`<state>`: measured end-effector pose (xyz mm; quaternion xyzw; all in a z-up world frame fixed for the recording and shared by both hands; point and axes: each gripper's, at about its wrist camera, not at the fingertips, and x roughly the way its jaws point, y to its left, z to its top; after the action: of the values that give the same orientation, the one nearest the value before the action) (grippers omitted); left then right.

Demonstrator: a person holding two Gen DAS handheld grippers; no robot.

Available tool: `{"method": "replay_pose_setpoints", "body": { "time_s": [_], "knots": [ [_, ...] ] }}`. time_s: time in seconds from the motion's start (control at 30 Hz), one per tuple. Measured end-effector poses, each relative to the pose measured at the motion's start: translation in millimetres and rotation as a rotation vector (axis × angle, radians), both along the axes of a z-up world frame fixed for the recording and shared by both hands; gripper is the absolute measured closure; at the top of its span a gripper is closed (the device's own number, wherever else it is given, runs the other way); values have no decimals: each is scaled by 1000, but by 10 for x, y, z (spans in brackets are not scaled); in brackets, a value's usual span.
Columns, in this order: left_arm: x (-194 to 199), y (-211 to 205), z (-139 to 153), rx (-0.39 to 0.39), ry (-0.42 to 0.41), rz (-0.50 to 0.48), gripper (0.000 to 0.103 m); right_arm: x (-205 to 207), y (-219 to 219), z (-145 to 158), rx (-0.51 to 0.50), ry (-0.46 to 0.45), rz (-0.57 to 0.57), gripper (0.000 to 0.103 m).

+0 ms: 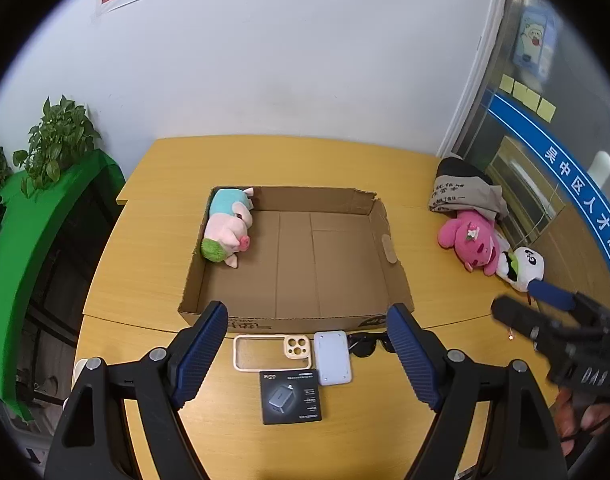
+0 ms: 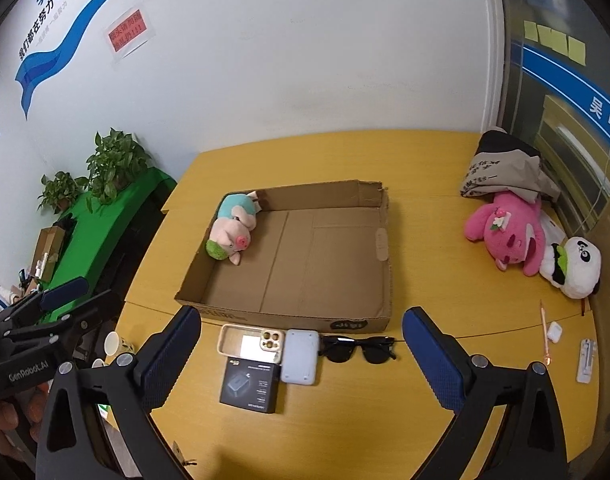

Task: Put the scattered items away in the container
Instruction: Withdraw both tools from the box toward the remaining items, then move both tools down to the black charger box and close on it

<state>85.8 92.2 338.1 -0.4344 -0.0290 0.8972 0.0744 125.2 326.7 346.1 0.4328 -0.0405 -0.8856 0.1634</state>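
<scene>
An open cardboard box lies mid-table with a pink pig plush in its far left corner. Along its near wall lie a beige phone case, a white power bank, black sunglasses and a black charger box. My left gripper hovers open above these items, holding nothing. My right gripper hangs open and empty over the same row. A pink plush and a panda plush lie far right.
A beige bag rests behind the plushes by the glass wall. A pen, an earbud case and a small white item lie at the table's right edge. A paper cup and plants on a green shelf stand left.
</scene>
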Motion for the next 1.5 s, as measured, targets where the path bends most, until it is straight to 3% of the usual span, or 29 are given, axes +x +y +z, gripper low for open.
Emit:
{"method": "replay_pose_setpoints", "body": {
  "time_s": [0.17, 0.37, 0.4, 0.43, 0.47, 0.5, 0.53, 0.57, 0.6, 0.7, 0.77, 0.8, 1.0, 1.13, 1.3, 1.5],
  "knots": [
    [4, -290, -73, 9, -8, 31, 22, 43, -373, -224, 36, -50, 58, 1],
    [79, -661, -401, 1, -82, 77, 23, 48, -831, -606, 91, -151, 143, 1],
    [97, -696, -448, 5, -89, 78, 23, 67, -902, -657, 98, -162, 163, 4],
    [117, -743, -508, 10, -96, 78, 26, 86, -957, -702, 100, -171, 183, 14],
    [135, -781, -557, 13, -100, 75, 37, 113, -1022, -751, 101, -182, 209, 24],
    [148, -813, -611, 15, -109, 65, 47, 131, -1092, -806, 106, -203, 240, 46],
    [150, -826, -657, 10, -122, 57, 66, 137, -1141, -854, 112, -222, 259, 52],
    [147, -836, -707, -1, -136, 52, 75, 148, -1181, -896, 114, -238, 271, 52],
    [147, -846, -749, -12, -146, 53, 75, 167, -1204, -933, 111, -246, 274, 50],
    [158, -908, -838, 23, -174, 73, 65, 209, -1230, -1016, 114, -261, 256, 24],
    [148, -967, -914, 68, -207, 93, 35, 208, -1223, -1075, 130, -269, 238, 20],
    [143, -995, -954, 85, -216, 108, 32, 203, -1219, -1104, 136, -279, 235, 20],
    [80, -971, -1214, 50, -235, 104, 32, 158, -1165, -1372, 177, -340, 215, 20],
    [35, -916, -1497, 35, -303, 71, 32, 153, -1177, -1600, 192, -365, 244, 21],
    [-35, -882, -1960, 40, -404, 37, 32, 278, -1348, -2030, 274, -301, 391, 21],
    [-116, -939, -2384, 62, -458, -2, 32, 535, -1495, -2793, 340, -330, 586, 21]
  ]
}}
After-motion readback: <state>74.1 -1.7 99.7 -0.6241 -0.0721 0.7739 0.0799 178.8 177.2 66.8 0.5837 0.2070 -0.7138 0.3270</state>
